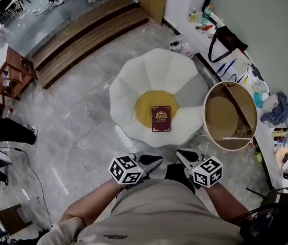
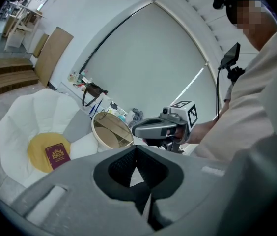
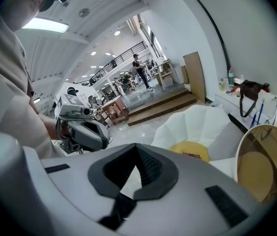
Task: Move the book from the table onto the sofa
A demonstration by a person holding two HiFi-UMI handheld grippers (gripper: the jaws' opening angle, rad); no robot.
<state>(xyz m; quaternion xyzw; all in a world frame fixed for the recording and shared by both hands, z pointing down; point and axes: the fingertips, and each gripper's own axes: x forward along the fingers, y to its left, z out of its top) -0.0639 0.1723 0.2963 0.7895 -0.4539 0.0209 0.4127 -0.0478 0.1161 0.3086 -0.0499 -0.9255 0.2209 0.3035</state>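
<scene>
A dark red book (image 1: 161,118) lies flat on the yellow seat cushion (image 1: 145,105) of a white petal-shaped sofa (image 1: 134,83). The same book (image 2: 57,156) shows in the left gripper view, and its edge (image 3: 192,156) in the right gripper view. The round wooden table (image 1: 231,115) stands right of the sofa with nothing on its top. My left gripper (image 1: 154,161) and right gripper (image 1: 184,156) hang close to my body, short of the sofa. Both are shut and hold nothing, as the closed jaws of the left gripper (image 2: 138,167) and right gripper (image 3: 135,165) show.
Wooden steps (image 1: 82,34) run behind the sofa. A cluttered counter (image 1: 236,60) with a black bag lines the right wall. A small wooden shelf (image 1: 11,73) and someone's legs (image 1: 6,131) are at the left. Grey marble floor (image 1: 77,121) surrounds the sofa.
</scene>
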